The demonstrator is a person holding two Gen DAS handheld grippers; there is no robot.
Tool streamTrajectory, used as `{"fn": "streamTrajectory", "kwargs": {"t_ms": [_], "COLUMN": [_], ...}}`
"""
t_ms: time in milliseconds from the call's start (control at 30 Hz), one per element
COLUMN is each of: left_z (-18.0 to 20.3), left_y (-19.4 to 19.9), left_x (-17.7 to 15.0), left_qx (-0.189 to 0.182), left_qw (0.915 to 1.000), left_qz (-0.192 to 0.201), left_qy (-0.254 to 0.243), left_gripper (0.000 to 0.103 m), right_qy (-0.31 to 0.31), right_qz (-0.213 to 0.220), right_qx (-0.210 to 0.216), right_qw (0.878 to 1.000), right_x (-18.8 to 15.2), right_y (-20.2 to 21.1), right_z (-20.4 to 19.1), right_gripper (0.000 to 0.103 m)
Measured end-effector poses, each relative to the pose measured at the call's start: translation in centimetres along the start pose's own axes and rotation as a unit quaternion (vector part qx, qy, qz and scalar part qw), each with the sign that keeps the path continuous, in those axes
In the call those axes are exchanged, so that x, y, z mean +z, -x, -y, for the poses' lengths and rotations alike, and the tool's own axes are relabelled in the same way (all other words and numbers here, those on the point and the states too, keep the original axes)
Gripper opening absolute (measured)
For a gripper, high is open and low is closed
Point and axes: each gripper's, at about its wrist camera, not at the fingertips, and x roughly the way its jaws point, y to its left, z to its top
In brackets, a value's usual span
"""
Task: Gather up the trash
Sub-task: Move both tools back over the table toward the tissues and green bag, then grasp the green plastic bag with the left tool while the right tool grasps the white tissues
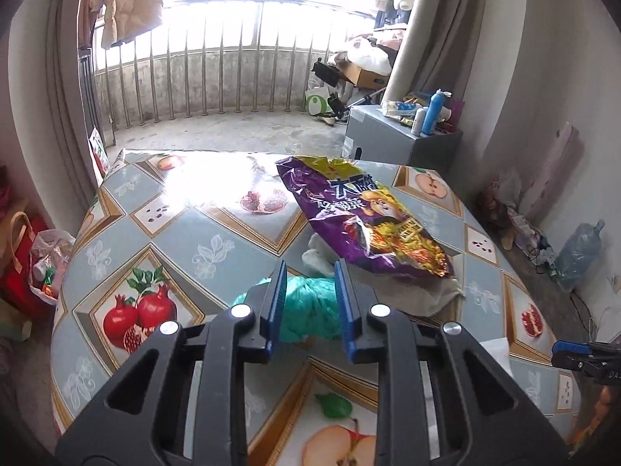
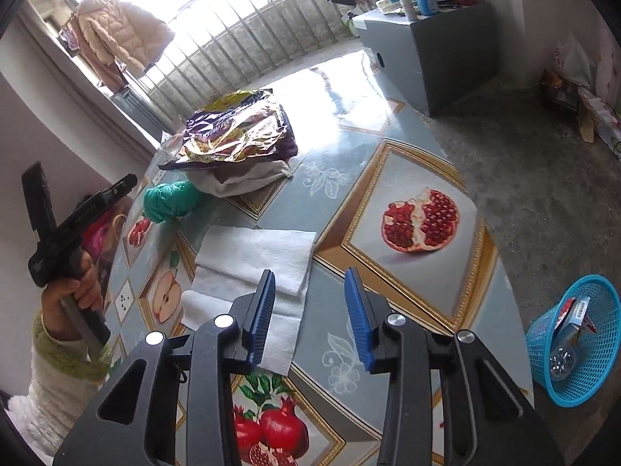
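A crumpled green plastic bag (image 1: 310, 306) lies on the fruit-print table (image 1: 186, 240), between the open blue fingers of my left gripper (image 1: 310, 272); I cannot tell if they touch it. It also shows in the right wrist view (image 2: 170, 200). A purple snack bag (image 1: 368, 217) rests on a grey cloth pouch (image 2: 248, 180) just beyond. My right gripper (image 2: 312, 283) is open and empty above the table, its left finger over a white paper towel (image 2: 252, 264). A blue trash basket (image 2: 574, 334) stands on the floor at right, holding a carton and a bottle.
A grey cabinet (image 1: 392, 136) with bottles stands past the table's far right corner. A balcony railing (image 1: 217, 77) is behind. A large water bottle (image 1: 578, 252) and clutter lie along the right wall. Bags (image 1: 42, 264) sit on the floor at left.
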Motion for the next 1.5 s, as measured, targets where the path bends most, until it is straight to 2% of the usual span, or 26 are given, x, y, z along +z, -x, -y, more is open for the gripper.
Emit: {"fn": "streamTrajectory", "kwargs": {"t_ms": [167,300,367,500,633,833,1200,1367,1500], "left_z": [-1.2,-1.3,-1.0,0.4,2.3,5.5,9.7,9.1,8.6], "left_y": [-3.9,-6.1,-5.9,-4.6,-3.2,0.2,7.5,8.2,8.3], "left_x": [1.2,1.0,0.5,-0.9,-2.9,-6.6,-13.4,-13.8,-13.9], "left_qx": [0.010,0.008,0.006,-0.028,-0.050,-0.059,-0.077,-0.071,-0.074], "left_qw": [0.9992,0.9957,0.9950,0.9912,0.9874,0.9854,0.9866,0.9884,0.9868], "left_qz": [-0.037,-0.086,-0.087,-0.113,-0.130,-0.137,-0.125,-0.126,-0.144], "left_qy": [-0.012,-0.034,-0.048,-0.063,-0.075,-0.082,-0.071,-0.046,-0.012], "left_gripper": [0.023,0.023,0.023,0.023,0.023,0.023,0.023,0.024,0.026], "right_qy": [0.031,0.062,0.088,0.151,0.177,0.194,0.130,0.078,0.000], "right_qz": [-0.020,-0.034,-0.052,-0.063,-0.073,-0.070,-0.059,-0.045,-0.023], "right_qx": [0.007,0.008,0.001,-0.019,-0.036,-0.088,-0.128,-0.143,-0.143], "right_qw": [0.999,0.997,0.995,0.986,0.981,0.974,0.982,0.986,0.989], "right_x": [2.3,3.6,3.6,2.5,0.9,-2.2,-8.3,-8.9,-8.4], "right_y": [-4.0,-6.8,-8.1,-8.3,-7.5,-5.3,0.9,2.7,3.5], "right_z": [-1.9,-3.4,-4.3,-5.8,-6.3,-6.0,-1.5,1.1,3.5], "right_gripper": [0.036,0.036,0.036,0.037,0.034,0.030,0.026,0.016,0.010]}}
